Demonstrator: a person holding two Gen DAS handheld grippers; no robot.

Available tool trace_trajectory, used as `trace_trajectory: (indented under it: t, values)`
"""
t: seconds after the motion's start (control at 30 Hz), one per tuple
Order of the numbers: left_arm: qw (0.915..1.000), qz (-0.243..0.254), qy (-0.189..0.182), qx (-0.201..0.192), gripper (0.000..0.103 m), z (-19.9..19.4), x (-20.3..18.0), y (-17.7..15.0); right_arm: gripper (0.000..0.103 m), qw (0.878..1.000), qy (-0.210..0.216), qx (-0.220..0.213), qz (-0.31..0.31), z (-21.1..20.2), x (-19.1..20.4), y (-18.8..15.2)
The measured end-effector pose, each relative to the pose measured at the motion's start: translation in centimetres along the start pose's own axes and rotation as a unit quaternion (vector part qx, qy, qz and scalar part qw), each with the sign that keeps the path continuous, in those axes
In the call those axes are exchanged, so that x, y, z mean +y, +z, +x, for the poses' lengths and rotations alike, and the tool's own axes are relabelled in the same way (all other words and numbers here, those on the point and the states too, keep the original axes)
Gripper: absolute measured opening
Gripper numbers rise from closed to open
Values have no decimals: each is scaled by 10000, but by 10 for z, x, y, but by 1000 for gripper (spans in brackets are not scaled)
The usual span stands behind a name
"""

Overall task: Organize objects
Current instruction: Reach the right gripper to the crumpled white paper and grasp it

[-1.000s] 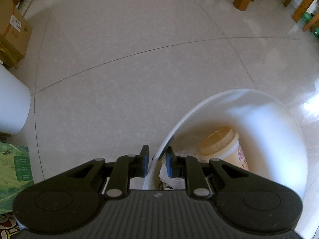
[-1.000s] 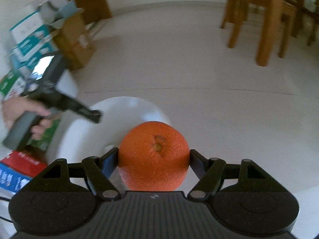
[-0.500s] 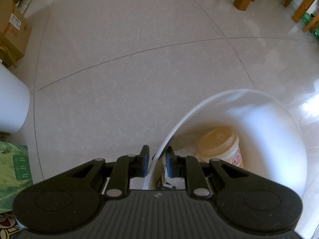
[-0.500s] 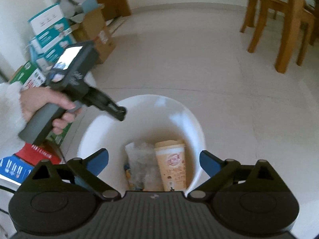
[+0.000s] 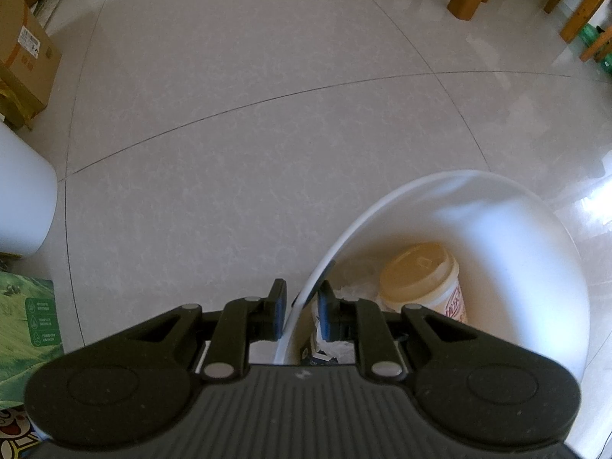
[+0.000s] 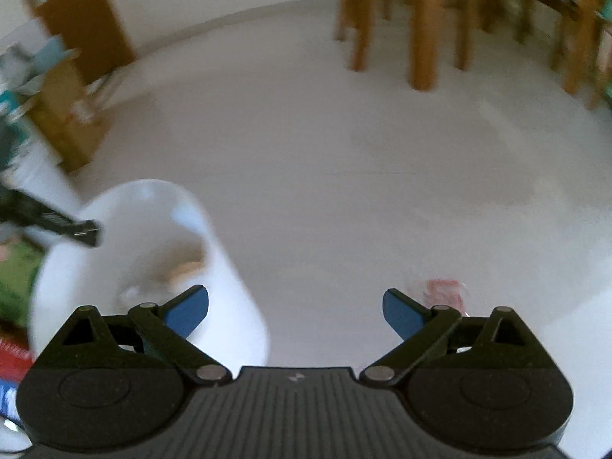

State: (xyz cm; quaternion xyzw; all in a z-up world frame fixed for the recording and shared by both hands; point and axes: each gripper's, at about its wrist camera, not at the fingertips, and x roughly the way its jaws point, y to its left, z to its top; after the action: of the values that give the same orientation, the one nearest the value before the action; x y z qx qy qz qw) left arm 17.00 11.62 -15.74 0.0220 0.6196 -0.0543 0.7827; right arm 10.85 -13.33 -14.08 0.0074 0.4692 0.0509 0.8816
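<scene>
White plastic makes the round bin (image 5: 508, 229) that we see on the pale tiled floor (image 5: 248, 134); its wall is smooth, thin and a little glossy, and its rim is a clean curved edge. Our left gripper (image 5: 302, 308) is clamped on this rim, one blue pad outside the wall and one inside. Down in the bin stands a paper cup (image 5: 420, 287) with a beige lid and red print on its side, and beside it lies some crumpled white wrapping (image 5: 352, 290). In the blurred right wrist view the bin sits at the lower left, and our right gripper (image 6: 295, 308) has just been opening: its jaws stand wide with nothing between them. A small reddish packet (image 6: 445, 294) lies on the floor just beyond the right finger
</scene>
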Motion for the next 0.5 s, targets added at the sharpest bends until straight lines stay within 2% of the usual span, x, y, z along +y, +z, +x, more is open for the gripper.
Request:
trace_trajectory:
  t: [0.23,0.5]
  values:
    - [10000,-2,13,0,16,0,0,-1,100,9977,-354,133,562,41,-44,-38]
    - [10000,25,47,5,16,1,-2,-1,100,9888,-848,317,1187,95,-89,-79]
